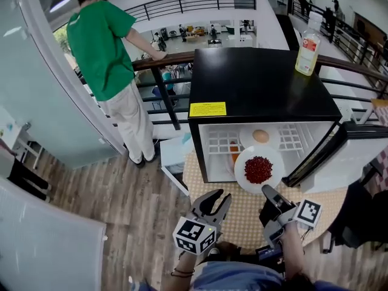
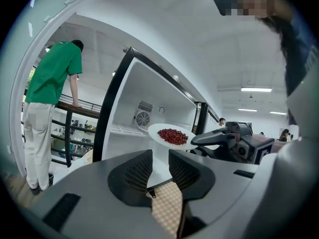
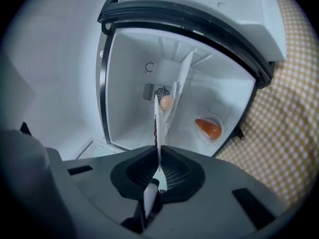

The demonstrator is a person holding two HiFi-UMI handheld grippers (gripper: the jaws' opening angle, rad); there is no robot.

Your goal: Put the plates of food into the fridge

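A white plate of red beans hangs in front of the open black mini fridge, level with its opening. My right gripper is shut on the plate's near rim. In the right gripper view the plate is edge-on and clamped between the jaws of the right gripper. On the fridge's wire shelf is a plate with a pale round bun, and below it a bowl with an orange piece. My left gripper hovers open and empty to the left. From the left gripper I see the bean plate.
The fridge door stands swung open on the right. The fridge stands on a round table with a checkered cloth. A bottle stands on the fridge top. A person in a green shirt leans on the railing at the left.
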